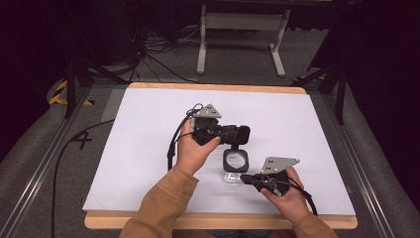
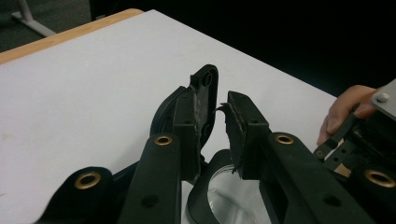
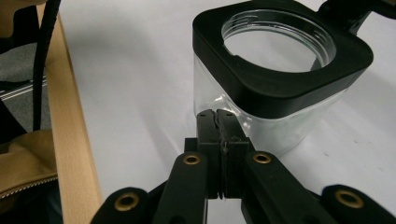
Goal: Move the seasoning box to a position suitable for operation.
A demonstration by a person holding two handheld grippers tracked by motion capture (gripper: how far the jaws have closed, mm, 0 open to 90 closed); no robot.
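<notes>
A clear square jar with a black collar and an open mouth stands on the white table, near the front. My left gripper hangs over the jar's far rim. In the left gripper view its jaws stand a narrow gap apart. A black flap with small holes lies against the inner side of the left jaw. The jar's mouth shows below. My right gripper is shut with nothing between its jaws. Its tips touch the jar's clear wall just under the collar.
The white table top has a wooden edge along the front and the back. Behind the table a white stand rests on grey carpet, with cables beside it. A metal rail runs along the table's left side.
</notes>
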